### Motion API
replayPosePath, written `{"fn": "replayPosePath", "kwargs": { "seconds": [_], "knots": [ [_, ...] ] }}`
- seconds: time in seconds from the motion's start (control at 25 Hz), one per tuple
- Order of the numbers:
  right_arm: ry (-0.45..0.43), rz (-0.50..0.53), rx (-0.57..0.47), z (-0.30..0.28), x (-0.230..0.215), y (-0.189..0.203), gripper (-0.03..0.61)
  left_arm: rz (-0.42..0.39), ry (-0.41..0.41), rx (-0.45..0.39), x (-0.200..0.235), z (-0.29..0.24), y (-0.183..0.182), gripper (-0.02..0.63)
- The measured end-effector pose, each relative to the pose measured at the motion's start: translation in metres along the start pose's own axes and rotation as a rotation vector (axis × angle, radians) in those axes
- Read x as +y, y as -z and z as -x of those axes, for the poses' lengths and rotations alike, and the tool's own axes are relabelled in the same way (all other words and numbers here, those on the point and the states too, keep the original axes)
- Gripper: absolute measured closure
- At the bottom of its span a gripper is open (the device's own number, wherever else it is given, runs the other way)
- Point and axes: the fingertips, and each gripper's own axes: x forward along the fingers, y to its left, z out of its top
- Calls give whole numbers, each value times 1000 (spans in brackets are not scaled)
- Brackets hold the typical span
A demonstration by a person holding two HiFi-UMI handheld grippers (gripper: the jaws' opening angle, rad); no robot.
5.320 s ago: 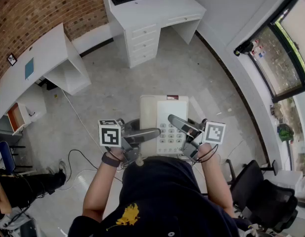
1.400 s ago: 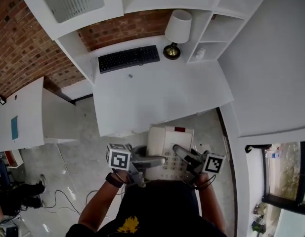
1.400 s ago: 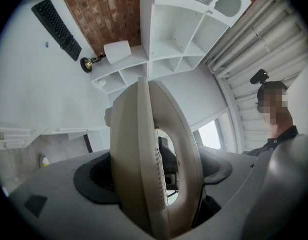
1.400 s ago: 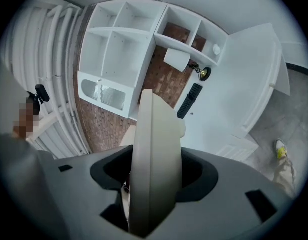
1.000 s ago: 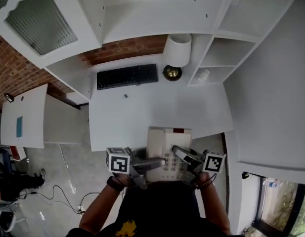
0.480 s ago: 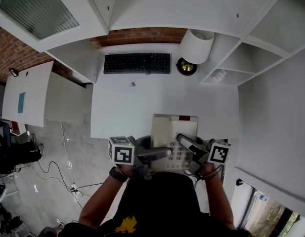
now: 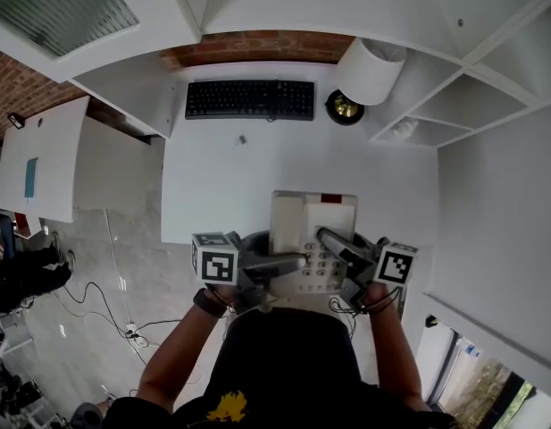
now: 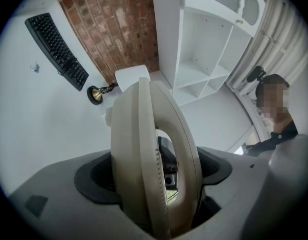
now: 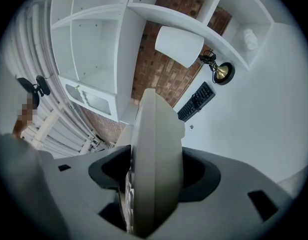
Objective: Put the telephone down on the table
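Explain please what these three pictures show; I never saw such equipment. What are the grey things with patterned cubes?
There is no robot: a person holds a hand-held gripper, with a marker cube, in each hand. One picture comes from a camera on the person's head, looking down; the other two from cameras riding on the grippers. The left hand-held gripper and the right hand-held gripper clamp a beige telephone from both sides, at the near edge of a white table. The right one's jaws have just been opening slightly, with the telephone between them. On the table are a black keyboard and a lamp.
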Motion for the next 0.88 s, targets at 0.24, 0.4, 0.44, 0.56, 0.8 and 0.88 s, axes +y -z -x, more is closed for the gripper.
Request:
{"fn": "replayPosePath", "kwargs": {
  "seconds": [0.24, 0.4, 0.44, 0.56, 0.8, 0.88],
  "knots": [
    [18, 12, 4, -13, -23, -2, 310, -13, -9, -7, 27, 3, -5, 150],
    [7, 19, 17, -28, -49, -6, 313, -19, -11, -12, 58, 2, -10, 150],
    [11, 28, 23, -33, -62, -8, 313, -20, -6, -20, 70, 1, -14, 149],
    [-1, 8, 18, -49, -83, -12, 313, -26, -8, -29, 94, -2, -23, 149],
    [-8, 0, 13, -65, -117, -11, 313, 16, 18, -33, 136, -5, -14, 150],
    [-9, -10, 11, -73, -138, -13, 313, 6, 19, -34, 158, -8, -17, 150]
  ]
}}
